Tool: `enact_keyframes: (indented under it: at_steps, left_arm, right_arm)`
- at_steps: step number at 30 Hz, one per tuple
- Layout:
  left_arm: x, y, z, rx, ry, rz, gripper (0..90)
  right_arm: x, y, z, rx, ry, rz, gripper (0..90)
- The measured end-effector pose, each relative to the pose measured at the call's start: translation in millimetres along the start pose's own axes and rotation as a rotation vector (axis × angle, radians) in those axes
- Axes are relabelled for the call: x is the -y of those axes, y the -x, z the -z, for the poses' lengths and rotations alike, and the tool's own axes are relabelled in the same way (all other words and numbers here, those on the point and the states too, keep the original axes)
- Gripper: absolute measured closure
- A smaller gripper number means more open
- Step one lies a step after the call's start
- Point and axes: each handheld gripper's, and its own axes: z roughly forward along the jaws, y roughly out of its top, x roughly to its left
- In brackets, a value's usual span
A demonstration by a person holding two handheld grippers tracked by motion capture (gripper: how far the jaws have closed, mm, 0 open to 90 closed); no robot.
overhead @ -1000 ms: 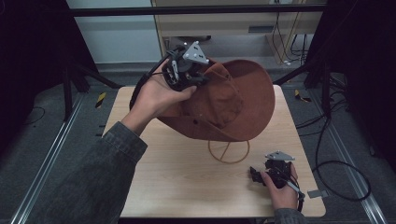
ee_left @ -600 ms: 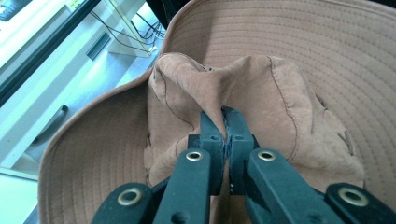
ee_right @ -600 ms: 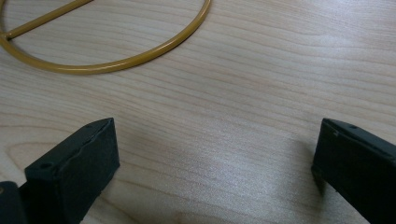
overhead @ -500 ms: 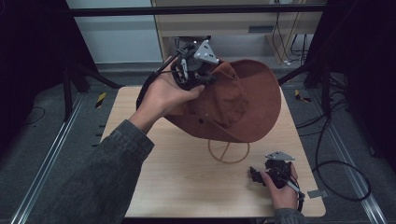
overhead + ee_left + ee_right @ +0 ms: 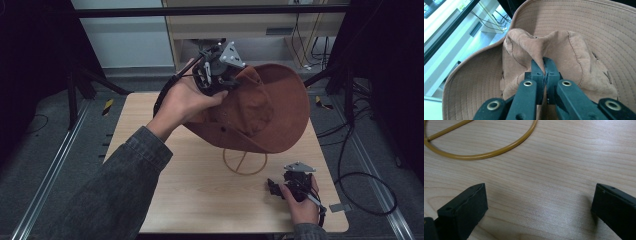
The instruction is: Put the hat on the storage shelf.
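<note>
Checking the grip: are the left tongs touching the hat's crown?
Touching. The left gripper view shows the left tongs shut, pinching a fold of the brown hat crown.

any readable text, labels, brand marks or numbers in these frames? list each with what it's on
None readable.
Hat: stitching rows, no label or brand mark visible.
Left tongs, pinching the hat crown: bare black jaws, no markings.
Right tongs, open over the table: no markings.
Yellow wire ring: plain.
Yellow-black floor markers: stripes, no lettering.

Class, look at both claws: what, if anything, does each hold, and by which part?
The left claw pinches the brown hat by a fold of its crown. The right claw is open over the table, holding nothing.
</note>
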Motion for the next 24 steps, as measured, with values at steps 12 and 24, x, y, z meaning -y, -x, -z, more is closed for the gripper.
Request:
enact_keyframes:
  at_steps: [12,24]
  left_arm:
    - [-5.8,2.9,-7.1,0.007,0.004,-0.007,88.3]
    - [-12.6,6.8,-12.6,0.019,0.001,-0.022,88.3]
  right_arm:
    - [-0.2,1.4,-0.2,0.003,0.005,0.019,0.4]
    - [-0.2,1.4,-0.2,0.003,0.005,0.019,0.4]
